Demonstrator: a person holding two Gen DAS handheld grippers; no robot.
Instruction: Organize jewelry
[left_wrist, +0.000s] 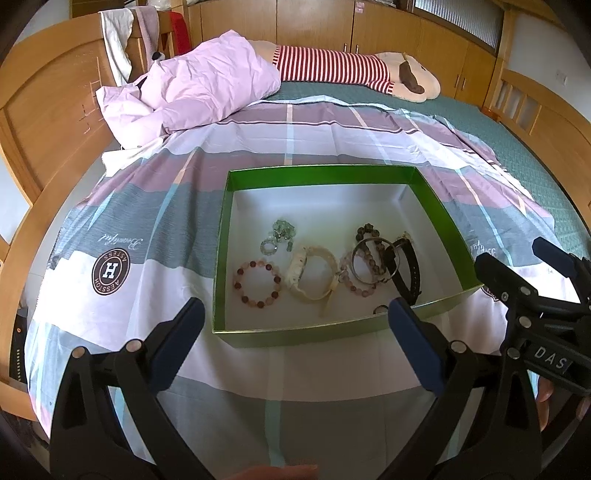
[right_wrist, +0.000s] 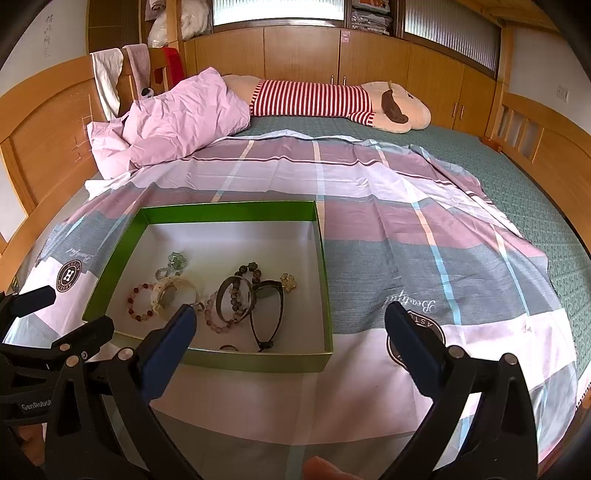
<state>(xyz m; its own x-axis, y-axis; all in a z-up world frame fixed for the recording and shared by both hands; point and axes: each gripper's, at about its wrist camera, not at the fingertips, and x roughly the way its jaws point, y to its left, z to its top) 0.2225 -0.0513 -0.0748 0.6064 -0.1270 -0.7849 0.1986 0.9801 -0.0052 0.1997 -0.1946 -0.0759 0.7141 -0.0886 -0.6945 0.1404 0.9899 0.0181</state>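
Green-walled box (left_wrist: 436, 201) sits just ahead of the left gripper (left_wrist: 295, 325), jewelry (left_wrist: 314, 269) pooled inside so nothing rolls across the bed. Right gripper (right_wrist: 290, 334) hangs beside it; both grippers gape empty, seemingly between picks.

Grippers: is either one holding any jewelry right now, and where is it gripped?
Nothing is held. The left gripper and right gripper are both open and empty; the jewelry lies in the green box.
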